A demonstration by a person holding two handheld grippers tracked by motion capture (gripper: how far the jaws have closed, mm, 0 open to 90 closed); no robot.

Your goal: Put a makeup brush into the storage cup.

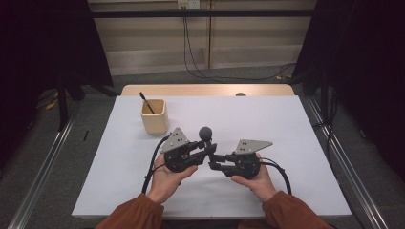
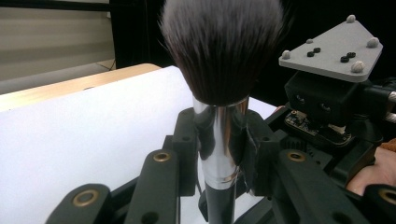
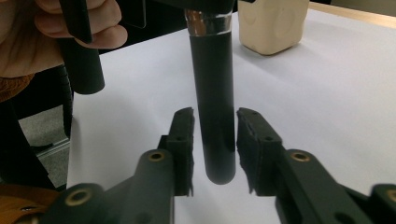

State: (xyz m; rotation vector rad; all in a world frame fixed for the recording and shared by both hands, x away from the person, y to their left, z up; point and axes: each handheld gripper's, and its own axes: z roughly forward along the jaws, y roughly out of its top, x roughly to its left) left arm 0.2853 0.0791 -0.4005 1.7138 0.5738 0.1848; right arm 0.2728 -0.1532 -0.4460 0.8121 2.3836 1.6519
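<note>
A cream holder [image 1: 154,117] with a thin dark stick [image 1: 146,103] leaning out of it stands toward the far left of the white table [image 1: 286,124], and it serves here as the landmark. To the right of the holder and nearer the person, the left gripper [image 1: 210,149] is clamped on a makeup brush [image 1: 206,135]; in the left gripper view its two black jaws press against the shiny metal collar of the makeup brush [image 2: 219,84] from both sides, narrowed to a firm grip, with the dark bristle head standing upright above them. The brush is held clear of the tabletop, its rounded head up and its black handle pointing down. Farther right of the holder, the right gripper [image 1: 216,161] meets the left one jaw to jaw. In the right gripper view the lower end of the brush handle [image 3: 212,107] hangs between the right gripper's jaws, which stand partly open with a slim gap showing on either side of the handle, so the pads are not pressing it. The person's hands [image 1: 169,179] in rust-coloured sleeves [image 1: 138,214] hold both tools near the table's front edge.
</note>
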